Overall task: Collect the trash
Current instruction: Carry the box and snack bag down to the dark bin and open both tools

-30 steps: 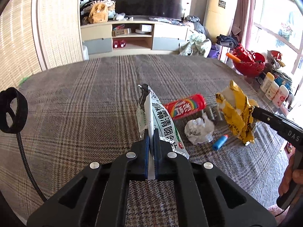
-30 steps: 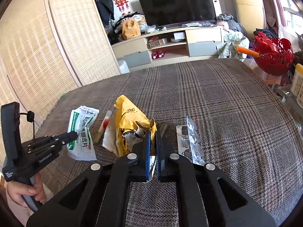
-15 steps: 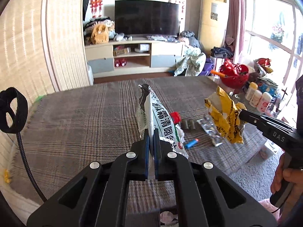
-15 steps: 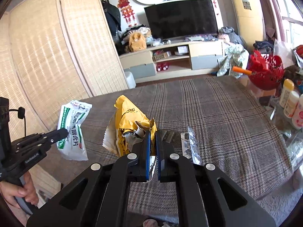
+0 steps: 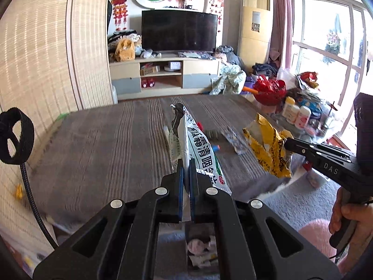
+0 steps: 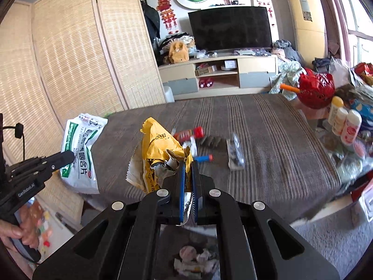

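Both claws grip wrappers past the table edge (image 5: 149, 193), over open floor.

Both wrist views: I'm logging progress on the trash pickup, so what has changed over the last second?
Both grippers have drawn back and up from the plaid table, carrying their catches: the left gripper the white-green packet, the right gripper the yellow wrapper. A bin of crumpled trash now shows below. Both grips stay shut; the remaining litter lies unmoved.
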Tool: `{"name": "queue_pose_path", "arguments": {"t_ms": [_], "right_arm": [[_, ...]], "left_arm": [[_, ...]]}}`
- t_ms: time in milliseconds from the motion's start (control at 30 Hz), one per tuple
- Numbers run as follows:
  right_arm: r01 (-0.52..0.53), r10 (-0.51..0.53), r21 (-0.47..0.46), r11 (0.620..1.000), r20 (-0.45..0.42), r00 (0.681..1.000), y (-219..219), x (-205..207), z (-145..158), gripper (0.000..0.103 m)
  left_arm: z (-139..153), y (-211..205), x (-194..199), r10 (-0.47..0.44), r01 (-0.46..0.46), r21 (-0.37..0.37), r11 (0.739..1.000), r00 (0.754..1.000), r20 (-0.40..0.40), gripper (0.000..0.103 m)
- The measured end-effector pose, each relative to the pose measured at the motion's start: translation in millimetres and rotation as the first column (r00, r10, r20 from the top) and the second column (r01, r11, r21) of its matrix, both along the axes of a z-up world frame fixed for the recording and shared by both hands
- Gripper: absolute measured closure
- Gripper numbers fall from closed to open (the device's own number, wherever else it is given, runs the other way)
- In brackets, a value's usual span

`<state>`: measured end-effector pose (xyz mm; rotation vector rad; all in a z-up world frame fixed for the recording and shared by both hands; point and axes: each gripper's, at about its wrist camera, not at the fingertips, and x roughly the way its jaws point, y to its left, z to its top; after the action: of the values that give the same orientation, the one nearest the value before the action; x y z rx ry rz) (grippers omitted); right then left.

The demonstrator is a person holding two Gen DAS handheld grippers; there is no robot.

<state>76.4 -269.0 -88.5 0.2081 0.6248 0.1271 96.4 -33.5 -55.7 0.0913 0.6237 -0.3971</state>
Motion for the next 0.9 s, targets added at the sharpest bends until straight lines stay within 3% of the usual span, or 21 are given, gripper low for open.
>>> {"name": "queue_pose_path", "arguments": {"t_ms": [333, 700, 900], "right_arm": [[0.014, -0.018, -0.035, 0.999, -0.114, 0.993, 4, -28, -73, 0.096], [0.027, -0.027, -0.004, 1.0, -0.212, 0.977, 10, -33, -145, 0.096], [0.023, -0.016, 0.025, 0.999, -0.265, 0.964, 12, -32, -179, 0.096]], "left_arm": [[-70, -11, -41, -0.044, 0.047, 0.026, 0.999, 0.994, -0.104, 0.1], [-167, -21, -42, -0.055, 0.055, -0.008, 0.998, 0.969, -0.24, 0.1], [-205, -26, -37, -0.068, 0.071, -0.002, 0.997, 0.949, -0.309, 0.1]]}}
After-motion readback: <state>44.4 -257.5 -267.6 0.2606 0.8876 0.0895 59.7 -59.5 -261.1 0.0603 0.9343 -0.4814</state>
